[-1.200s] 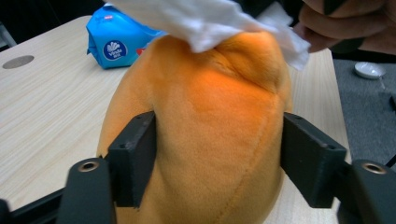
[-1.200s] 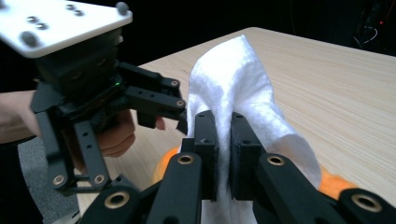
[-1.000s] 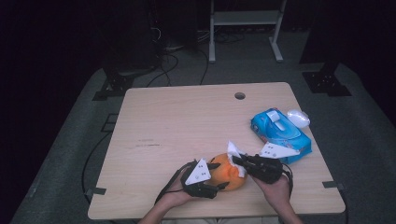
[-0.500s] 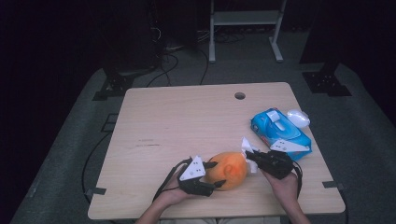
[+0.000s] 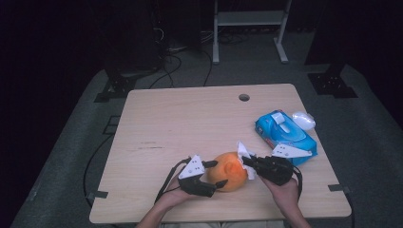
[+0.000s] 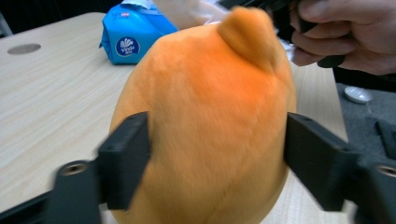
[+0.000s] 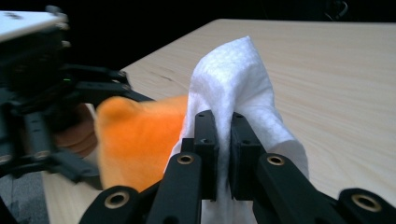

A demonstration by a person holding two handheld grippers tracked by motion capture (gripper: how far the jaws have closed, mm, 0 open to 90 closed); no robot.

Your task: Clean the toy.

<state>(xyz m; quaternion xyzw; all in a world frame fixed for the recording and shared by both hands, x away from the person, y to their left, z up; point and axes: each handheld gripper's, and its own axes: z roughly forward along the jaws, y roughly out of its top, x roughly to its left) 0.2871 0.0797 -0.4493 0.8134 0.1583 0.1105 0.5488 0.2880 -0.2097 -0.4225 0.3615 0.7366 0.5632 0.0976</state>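
An orange plush toy (image 5: 230, 171) sits near the table's front edge, between both grippers. My left gripper (image 5: 218, 173) reaches around it from the left. Its jaws have just been opening. In the left gripper view the toy (image 6: 205, 116) fills the gap of that gripper (image 6: 217, 158), and the pads rest at its sides without squeezing. My right gripper (image 5: 244, 161) is shut on a white wipe (image 5: 243, 149) held against the toy's right side. In the right gripper view the wipe (image 7: 233, 79) stands pinched in that gripper (image 7: 224, 126), beside the toy (image 7: 135, 135).
A blue pack of wipes (image 5: 285, 133) lies at the right of the wooden table (image 5: 190, 118), close behind the right hand. A small white object (image 5: 303, 119) lies just past the right edge. A round cable hole (image 5: 244, 97) is at the back.
The left jaws have spread wider around the orange toy, and more of the toy shows. The right gripper with the wipe has shifted slightly along the toy's right side.
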